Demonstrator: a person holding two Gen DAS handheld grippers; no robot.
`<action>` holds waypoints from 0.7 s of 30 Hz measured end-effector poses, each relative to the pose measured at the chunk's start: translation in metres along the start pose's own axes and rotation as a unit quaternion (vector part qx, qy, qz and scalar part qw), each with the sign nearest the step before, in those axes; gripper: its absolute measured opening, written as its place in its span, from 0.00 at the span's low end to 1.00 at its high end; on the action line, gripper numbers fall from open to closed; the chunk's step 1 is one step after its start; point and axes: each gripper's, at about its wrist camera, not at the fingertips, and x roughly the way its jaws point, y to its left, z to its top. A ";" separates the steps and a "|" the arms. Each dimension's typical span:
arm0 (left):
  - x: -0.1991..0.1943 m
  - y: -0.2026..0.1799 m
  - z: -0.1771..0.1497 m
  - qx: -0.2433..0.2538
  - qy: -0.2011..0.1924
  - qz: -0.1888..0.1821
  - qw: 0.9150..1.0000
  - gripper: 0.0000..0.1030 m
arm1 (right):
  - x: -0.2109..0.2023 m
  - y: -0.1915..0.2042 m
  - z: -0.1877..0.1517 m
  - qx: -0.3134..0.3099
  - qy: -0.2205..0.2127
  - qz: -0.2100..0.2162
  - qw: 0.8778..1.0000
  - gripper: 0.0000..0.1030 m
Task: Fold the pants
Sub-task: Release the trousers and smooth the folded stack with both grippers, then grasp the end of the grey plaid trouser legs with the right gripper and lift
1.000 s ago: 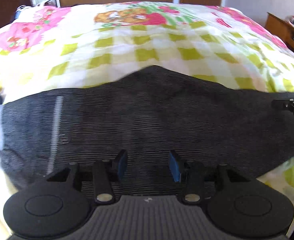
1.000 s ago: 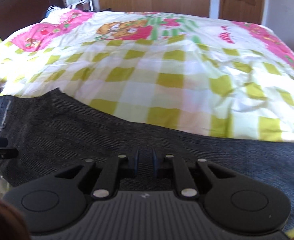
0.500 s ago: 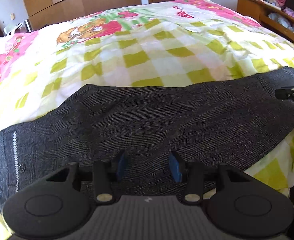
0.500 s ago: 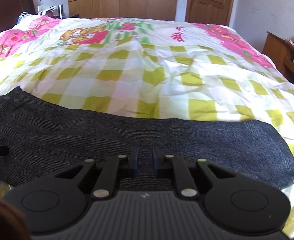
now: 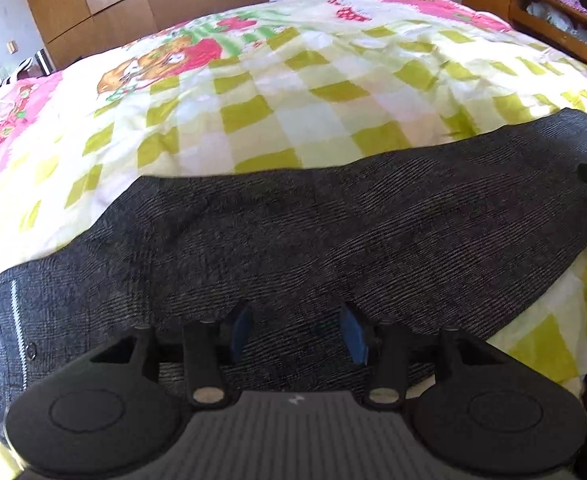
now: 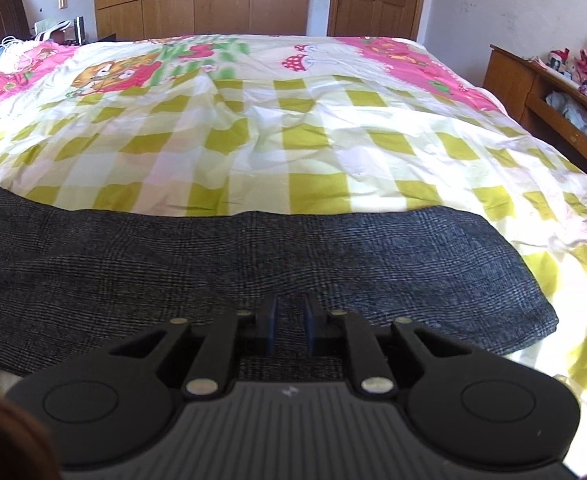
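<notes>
Left tongs (image 5: 295, 330), jaws just widened, we hold parted above the pants (image 5: 293, 240); right tongs (image 6: 291, 324), nearly closed, pinch nothing we can see. Beyond, soft grey cloth lies lengthwise along the near edge of the bed (image 6: 293, 132); limp and light, best gripped at the hem.

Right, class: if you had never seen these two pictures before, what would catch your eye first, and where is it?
The dark grey pants stand out first, stretched flat across the near edge of the bed. Behind them the bright quilt fills the bed, with yellow-green checks, pink patches and cartoon prints. At the bottom of each view a black gripper looms: the left gripper has jaws apart over the cloth, and the right gripper has jaws nearly together.
</notes>
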 end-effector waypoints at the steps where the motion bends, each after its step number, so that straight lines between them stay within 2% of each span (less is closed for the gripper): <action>1: 0.000 -0.004 0.001 0.005 -0.001 -0.002 1.000 0.59 | 0.000 -0.003 -0.001 0.002 0.001 -0.001 1.000 0.14; 12: 0.008 -0.027 0.014 0.027 0.001 -0.018 0.999 0.59 | -0.001 -0.055 -0.019 0.077 0.015 -0.013 0.997 0.14; 21: 0.011 -0.039 0.017 0.036 -0.001 -0.028 0.999 0.59 | -0.009 -0.090 -0.025 0.127 0.006 -0.024 0.992 0.14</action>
